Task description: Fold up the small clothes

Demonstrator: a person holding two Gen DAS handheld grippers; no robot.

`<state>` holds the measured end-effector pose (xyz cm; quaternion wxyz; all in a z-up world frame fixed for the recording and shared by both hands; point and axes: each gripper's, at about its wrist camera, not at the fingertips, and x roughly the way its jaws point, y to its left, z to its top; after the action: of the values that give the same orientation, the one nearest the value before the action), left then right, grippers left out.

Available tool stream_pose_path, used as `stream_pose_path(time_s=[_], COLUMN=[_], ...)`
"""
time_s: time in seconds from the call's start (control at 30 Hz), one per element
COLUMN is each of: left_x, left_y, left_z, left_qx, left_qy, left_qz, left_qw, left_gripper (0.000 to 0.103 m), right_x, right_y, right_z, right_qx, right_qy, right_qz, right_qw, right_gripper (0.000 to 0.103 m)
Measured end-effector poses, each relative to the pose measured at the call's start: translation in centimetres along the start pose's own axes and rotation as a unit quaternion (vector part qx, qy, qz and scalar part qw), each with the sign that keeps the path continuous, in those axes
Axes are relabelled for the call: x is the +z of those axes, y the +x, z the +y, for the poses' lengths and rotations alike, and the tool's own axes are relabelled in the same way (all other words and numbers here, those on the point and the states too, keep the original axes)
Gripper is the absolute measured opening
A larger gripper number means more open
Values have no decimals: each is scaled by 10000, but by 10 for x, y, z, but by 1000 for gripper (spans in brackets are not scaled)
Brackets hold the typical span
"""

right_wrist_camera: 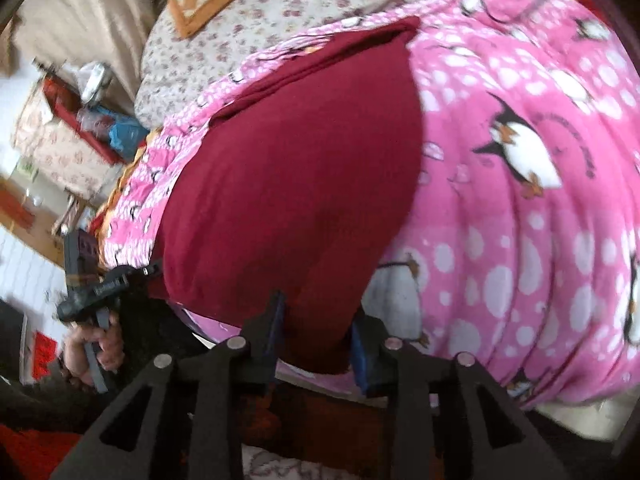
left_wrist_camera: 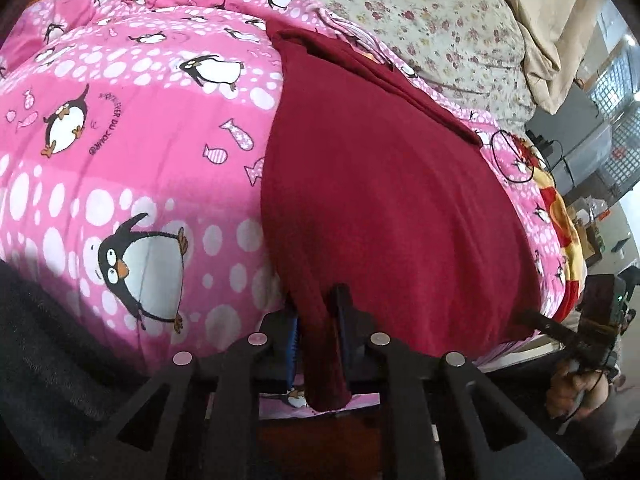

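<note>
1. Left wrist view: the left gripper (left_wrist_camera: 316, 320) is pinching a bunched corner of the dark red garment (left_wrist_camera: 384, 200) at 6 o'clock, its fingers narrow with the cloth squeezed between them and hanging down behind.
2. From that corner, the garment is spreading out toward 12 o'clock, lying flat on the pink penguin blanket (left_wrist_camera: 120, 128), with a folded layer showing along its far edge.
3. At 4 o'clock, the right gripper (left_wrist_camera: 560, 330) is reaching in to the garment's other near corner, held in the person's hand (left_wrist_camera: 576, 392).
4. Right wrist view: the right gripper (right_wrist_camera: 316, 320) is holding the garment's (right_wrist_camera: 288, 168) near corner at 6 o'clock, fingers set somewhat apart with cloth filling the gap.
5. At 9 o'clock, the left gripper (right_wrist_camera: 150, 270) is meeting the garment's edge.
6. A floral sheet (right_wrist_camera: 256, 24) is lying beyond the blanket (right_wrist_camera: 520, 220) at 12 o'clock.
</note>
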<state>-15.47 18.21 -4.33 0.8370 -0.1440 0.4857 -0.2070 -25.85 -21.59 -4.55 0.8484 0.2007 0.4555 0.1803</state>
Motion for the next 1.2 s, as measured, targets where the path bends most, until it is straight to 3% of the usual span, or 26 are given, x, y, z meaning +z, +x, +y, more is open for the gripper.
stream_pose_path(time_s=[0.1, 0.2, 0.47, 0.7, 0.83, 0.9, 1.13, 1.2], left_x=[-1, -2, 4, -8, -16, -13, 36, 48], left_y=[-5, -18, -104, -189, -223, -222, -158, -140], left_z=[-3, -12, -31, -51, -73, -81, -61, -53], left_qx=[49, 38, -234, -952, -1361, -1288, -586, -564], left_qy=[112, 369, 959, 1302, 1645, 1692, 753, 407], left_qz=[-47, -166, -1023, -1651, -1973, -2089, -1707, -1521], left_qw=[9999, 9992, 9898, 9730, 9568, 9545, 9807, 9859], left_gripper=[0, 0, 0, 0, 0, 0, 0, 0], right_x=[4, 6, 5, -2, -6, -5, 34, 51], right_y=[2, -8, -98, -179, -222, -230, -181, -161], right_z=[3, 9, 56, 98, 108, 109, 83, 73], right_qx=[-20, 58, 188, 549, 782, 837, 562, 436], right_qy=[-16, -111, -891, -1478, -1601, -1579, -896, -660], right_qz=[-19, -193, -1406, -2088, -2451, -2526, -2237, -2143], right_qw=[10000, 9997, 9859, 9652, 9530, 9509, 9689, 9736], right_gripper=[32, 13, 8, 8, 8, 8, 8, 8])
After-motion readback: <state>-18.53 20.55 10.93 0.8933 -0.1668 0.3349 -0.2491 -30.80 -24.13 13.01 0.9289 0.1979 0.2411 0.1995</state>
